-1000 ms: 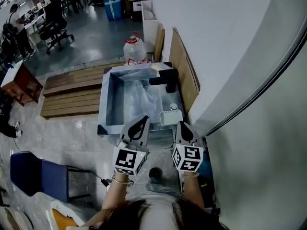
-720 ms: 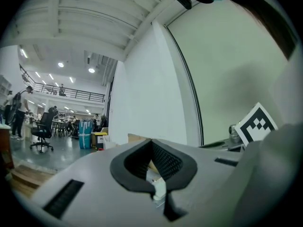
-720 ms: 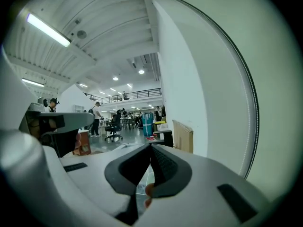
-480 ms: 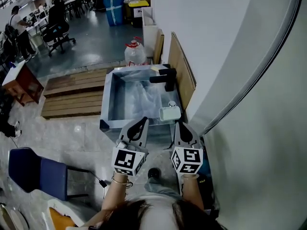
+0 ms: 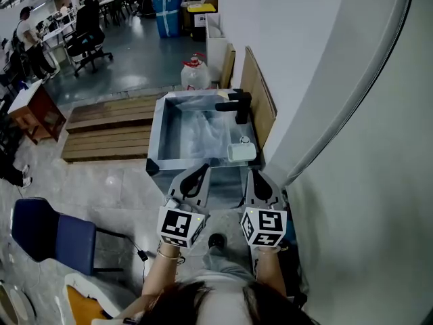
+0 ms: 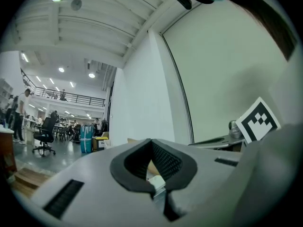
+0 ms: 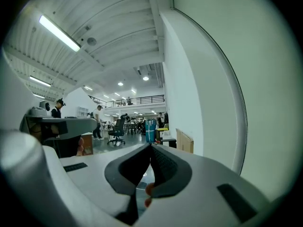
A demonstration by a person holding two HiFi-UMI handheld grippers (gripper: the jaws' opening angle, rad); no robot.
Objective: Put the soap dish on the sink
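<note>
The soap dish (image 5: 241,152) is a white, shallow, oblong tray lying on the right-hand ledge of the metal sink (image 5: 177,162), at the sink's near corner on the side toward the white wall (image 5: 304,59). It lies flat, open side up. In the head view its long axis runs across the picture, left to right: one short end points at the basin, the other at the wall, and the wall end sits a little farther from the person. A small pale round thing is just beyond it on the same ledge; what it is cannot be told. Farther along that ledge is the black faucet (image 5: 235,105), its spout reaching out over the basin. Neither hand-held gripper touches the dish. The left hand-held gripper (image 5: 201,170) is held in front of the sink's near rim with its tip toward the basin; its own view shows the jaws (image 6: 151,140) brought together at the tips, with nothing clamped between the dark pads. The right hand-held gripper (image 5: 259,179) is just beside it, nearer the wall and pointing toward the dish, which lies a little beyond its tip. Its jaws (image 7: 151,145) likewise meet at the tips on nothing. Beyond the sink a clear water jug (image 5: 195,76) with a red cap stands on the floor, a brown board (image 5: 259,100) leans against the wall, wooden pallets (image 5: 111,124) lie to the left, and a blue chair (image 5: 54,239) stands at the lower left.
</note>
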